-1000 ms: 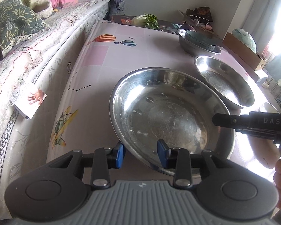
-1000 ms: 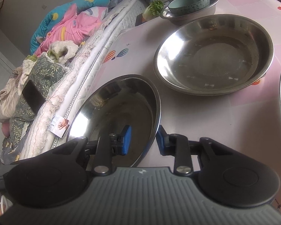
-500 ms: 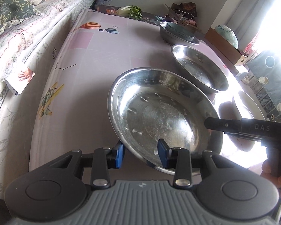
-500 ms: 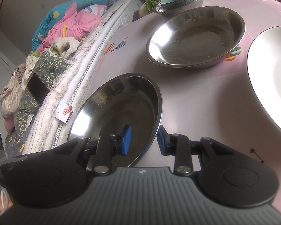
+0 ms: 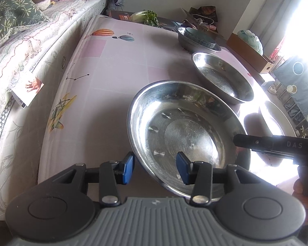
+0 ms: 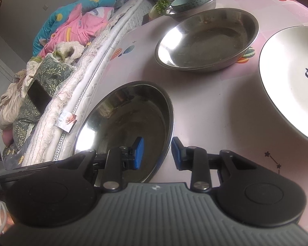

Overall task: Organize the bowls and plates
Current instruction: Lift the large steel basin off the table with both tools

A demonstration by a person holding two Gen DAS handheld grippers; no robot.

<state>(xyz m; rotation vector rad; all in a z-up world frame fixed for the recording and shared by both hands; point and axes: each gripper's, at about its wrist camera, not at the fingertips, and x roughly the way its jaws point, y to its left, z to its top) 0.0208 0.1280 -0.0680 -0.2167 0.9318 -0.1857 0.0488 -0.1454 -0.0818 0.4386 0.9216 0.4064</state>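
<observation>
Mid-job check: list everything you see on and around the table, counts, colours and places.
Near steel bowl: 1, silver, front of table, rim between both grippers' fingers.
Far steel bowl: 1, silver, behind the near one.
Steel basin: 1, silver, table's far end.
Ceramic bowl: 1, pale teal, inside the basin.
Plate: 1, white with dark marks, table's right side.
Tablecloth: 1, pink with balloon prints.
Greens: 1 bunch, past the far edge.
Box: 1, brown, right of table.
Bed: 1, pale, left, with piled bedding.
Phone: 1, black, on the bedding.
Left gripper: black, blue pads, jaws opening around rim.
Right gripper: same colours, straddling opposite rim.
</observation>
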